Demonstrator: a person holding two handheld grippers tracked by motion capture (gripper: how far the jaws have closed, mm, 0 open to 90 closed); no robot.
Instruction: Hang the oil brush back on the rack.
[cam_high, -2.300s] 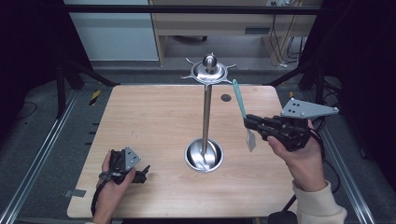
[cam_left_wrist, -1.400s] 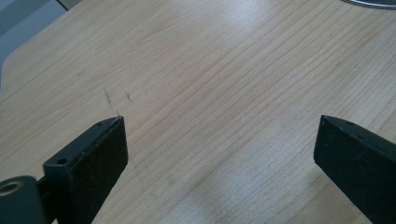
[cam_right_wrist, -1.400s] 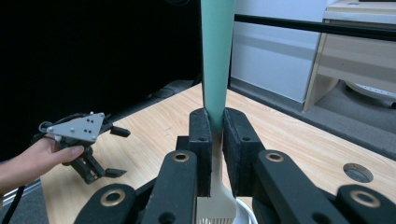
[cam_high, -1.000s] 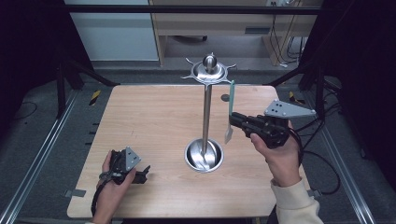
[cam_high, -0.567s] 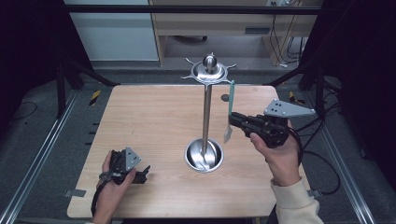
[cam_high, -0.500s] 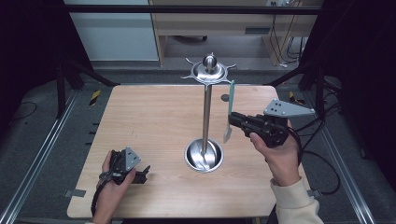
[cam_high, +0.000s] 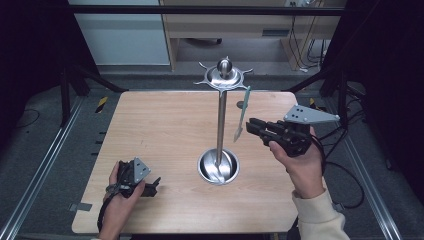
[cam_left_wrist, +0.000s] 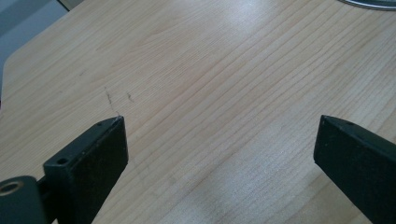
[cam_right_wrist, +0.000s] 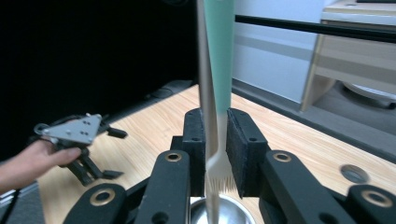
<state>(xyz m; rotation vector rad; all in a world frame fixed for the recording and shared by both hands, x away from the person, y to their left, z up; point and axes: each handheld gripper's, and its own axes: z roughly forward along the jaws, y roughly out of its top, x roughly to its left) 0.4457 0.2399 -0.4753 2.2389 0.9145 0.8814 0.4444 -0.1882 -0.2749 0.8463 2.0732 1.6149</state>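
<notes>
- The right gripper (cam_high: 251, 126) squeezed a green-handled fork (cam_high: 242, 113) upright, at three o'clock from the stand (cam_high: 220, 110).
- The fork could slip and fall.
- The left gripper (cam_high: 150, 185) rested wide open, holding nothing.

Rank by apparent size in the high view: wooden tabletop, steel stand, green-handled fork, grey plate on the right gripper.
1. Light wooden tabletop
2. Steel stand, pole with round bowl base and spiked top disc
3-4. Green-handled white fork and grey three-cornered plate: look alike, and the plate sits nearer the camera, so unranked.
</notes>
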